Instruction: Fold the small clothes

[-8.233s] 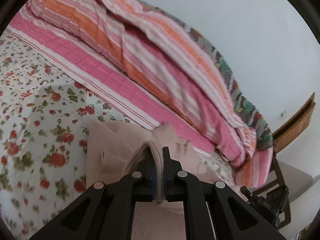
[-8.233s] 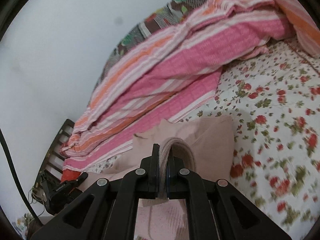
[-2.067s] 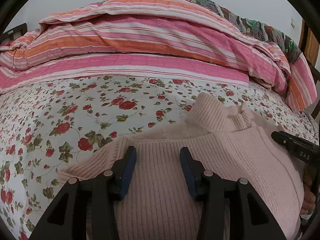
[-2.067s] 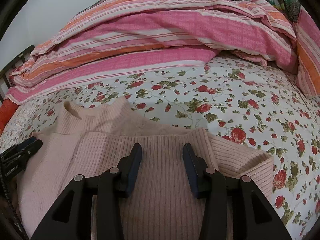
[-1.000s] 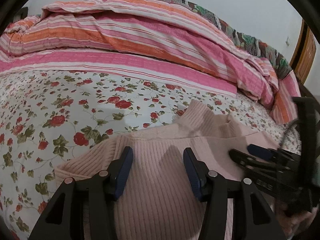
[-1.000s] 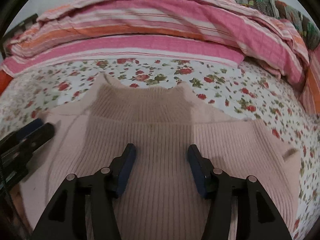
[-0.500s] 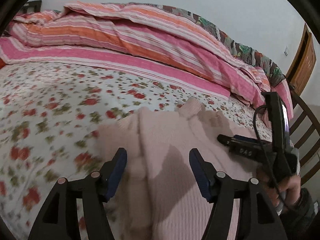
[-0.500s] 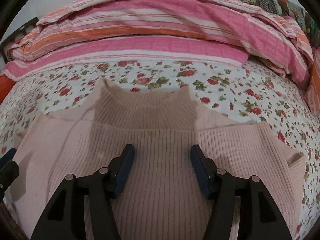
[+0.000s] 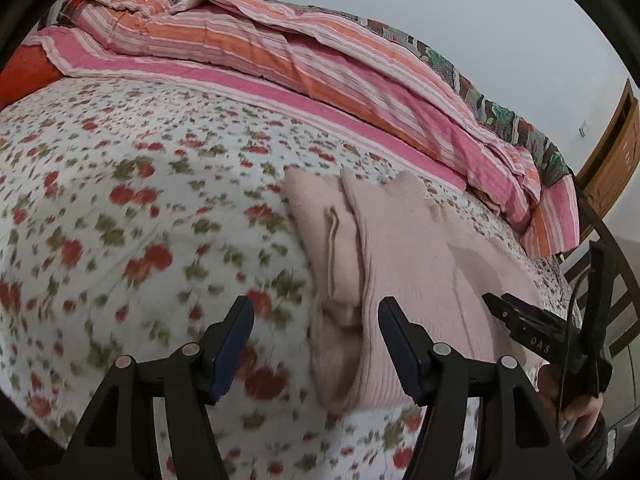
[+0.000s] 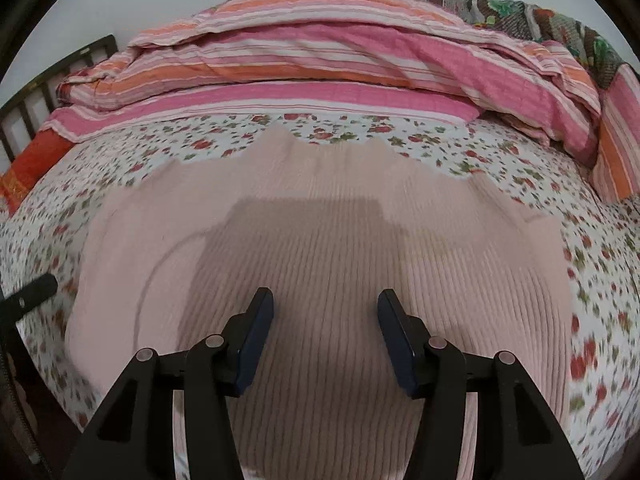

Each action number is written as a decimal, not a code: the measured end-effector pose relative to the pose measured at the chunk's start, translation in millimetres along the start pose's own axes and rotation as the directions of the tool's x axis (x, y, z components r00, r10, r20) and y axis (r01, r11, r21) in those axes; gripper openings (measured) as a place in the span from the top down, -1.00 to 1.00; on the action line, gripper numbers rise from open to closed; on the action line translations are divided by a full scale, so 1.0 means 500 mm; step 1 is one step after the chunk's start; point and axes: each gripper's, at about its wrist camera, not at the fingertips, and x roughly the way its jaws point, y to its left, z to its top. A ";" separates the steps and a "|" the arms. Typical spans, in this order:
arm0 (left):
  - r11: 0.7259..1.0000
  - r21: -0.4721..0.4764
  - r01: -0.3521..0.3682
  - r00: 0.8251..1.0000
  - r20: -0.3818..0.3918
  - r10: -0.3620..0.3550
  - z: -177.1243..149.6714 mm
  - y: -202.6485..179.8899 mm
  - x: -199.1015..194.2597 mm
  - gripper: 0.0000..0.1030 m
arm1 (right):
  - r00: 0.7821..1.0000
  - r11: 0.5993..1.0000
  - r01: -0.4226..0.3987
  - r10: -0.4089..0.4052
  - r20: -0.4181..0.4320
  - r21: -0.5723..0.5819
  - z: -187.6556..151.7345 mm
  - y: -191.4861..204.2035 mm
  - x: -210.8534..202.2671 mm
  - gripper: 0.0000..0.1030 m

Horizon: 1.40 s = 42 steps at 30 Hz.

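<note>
Sweater (image 10: 320,240) lies flat on bedsheet (image 9: 120,200), collar toward quilt (image 10: 320,60) heaped behind. Left gripper (image 9: 316,344) hovers over sweater's left edge, right gripper (image 10: 326,340) above its middle. Headboard (image 9: 612,152) far right.

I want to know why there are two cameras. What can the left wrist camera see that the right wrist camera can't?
Only the left wrist view shows the folded-in sleeve along the sweater's edge, the wooden headboard, and the whole right gripper. Only the right wrist view shows the pink ribbed sweater spread wide, collar away from the camera, and the dark slatted bed frame. Both show the sweater, the floral bedsheet, the striped quilt, and open fingers.
</note>
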 end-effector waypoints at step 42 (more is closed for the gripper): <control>0.888 -0.367 0.276 0.955 0.213 -0.208 -0.024 -0.009 0.125 0.01 | 0.973 0.967 -0.161 0.121 0.198 0.198 -0.146 -0.254 -0.192 -0.06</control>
